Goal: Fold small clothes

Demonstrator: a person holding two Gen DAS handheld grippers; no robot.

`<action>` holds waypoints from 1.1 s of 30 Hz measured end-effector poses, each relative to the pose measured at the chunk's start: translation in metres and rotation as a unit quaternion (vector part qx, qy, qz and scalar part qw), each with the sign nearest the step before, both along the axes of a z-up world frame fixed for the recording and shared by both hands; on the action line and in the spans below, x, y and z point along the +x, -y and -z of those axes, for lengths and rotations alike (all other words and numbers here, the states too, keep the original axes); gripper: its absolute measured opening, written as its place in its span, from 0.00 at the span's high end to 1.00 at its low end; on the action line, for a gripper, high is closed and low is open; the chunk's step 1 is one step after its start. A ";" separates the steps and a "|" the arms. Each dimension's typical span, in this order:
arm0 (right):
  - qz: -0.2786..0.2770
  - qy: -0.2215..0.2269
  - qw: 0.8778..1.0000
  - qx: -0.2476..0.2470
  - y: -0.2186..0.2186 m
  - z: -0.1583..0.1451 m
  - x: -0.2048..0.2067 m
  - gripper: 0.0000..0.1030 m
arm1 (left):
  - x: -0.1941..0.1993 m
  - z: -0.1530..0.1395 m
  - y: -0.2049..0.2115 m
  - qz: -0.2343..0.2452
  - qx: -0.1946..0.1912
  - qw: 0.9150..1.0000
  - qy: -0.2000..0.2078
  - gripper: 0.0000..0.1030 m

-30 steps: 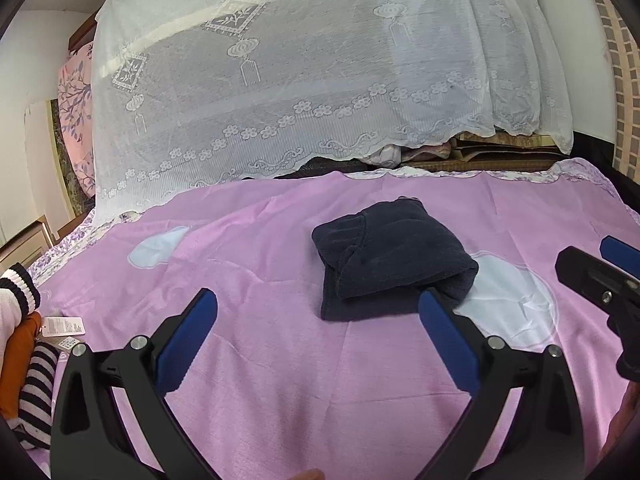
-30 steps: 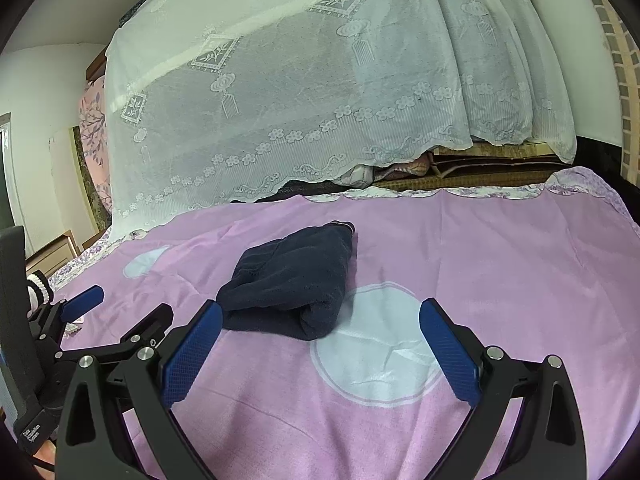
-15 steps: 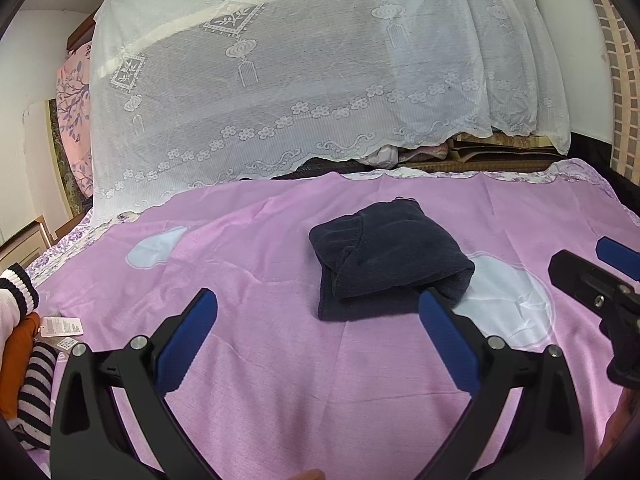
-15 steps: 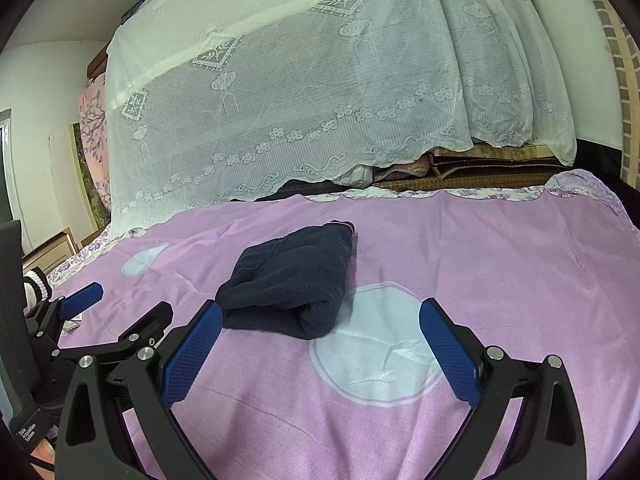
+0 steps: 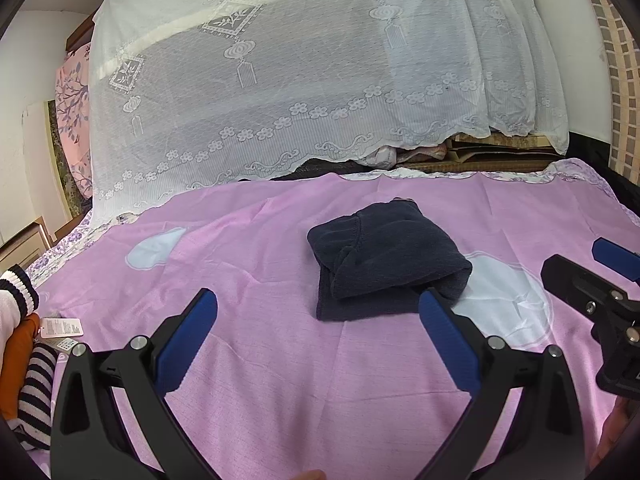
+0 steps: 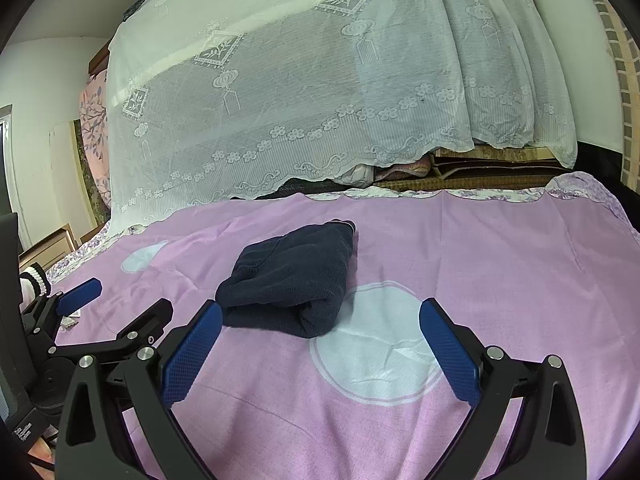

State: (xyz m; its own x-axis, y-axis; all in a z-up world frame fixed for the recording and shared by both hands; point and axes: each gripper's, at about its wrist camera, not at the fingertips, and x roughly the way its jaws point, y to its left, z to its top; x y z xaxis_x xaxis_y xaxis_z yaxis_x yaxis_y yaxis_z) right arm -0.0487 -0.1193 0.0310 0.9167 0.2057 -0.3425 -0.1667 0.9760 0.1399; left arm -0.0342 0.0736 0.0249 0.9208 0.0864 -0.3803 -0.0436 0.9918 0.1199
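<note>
A dark navy garment [image 5: 384, 264] lies folded into a compact bundle on the pink bedspread [image 5: 280, 368], partly over a white circle print. In the right wrist view the same navy garment [image 6: 292, 280] sits ahead and left of centre. My left gripper [image 5: 318, 312] hovers open in front of the bundle, nothing between its blue pads. My right gripper [image 6: 320, 320] is open too, just short of the garment's near edge. In the left wrist view the right gripper [image 5: 600, 280] shows at the right edge.
A white lace curtain [image 5: 304, 80] hangs over stacked bedding behind the bed. Striped and orange clothes [image 5: 24, 360] with a paper tag [image 5: 60, 327] lie at the left edge. In the right wrist view the left gripper [image 6: 108, 320] stands at the lower left.
Both views have drifted slightly, with the garment sitting a touch closer to the left gripper. The garment itself has not moved, and both grippers stay open.
</note>
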 end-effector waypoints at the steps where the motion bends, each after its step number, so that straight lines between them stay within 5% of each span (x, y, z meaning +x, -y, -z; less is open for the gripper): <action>1: 0.000 0.000 1.000 -0.001 -0.001 0.001 0.000 0.03 | 0.000 0.000 0.000 0.000 0.000 1.000 0.000 0.04; 33: -0.001 -0.002 1.000 -0.002 -0.004 0.003 -0.001 0.03 | -0.001 0.000 0.005 0.011 0.003 1.000 0.001 0.04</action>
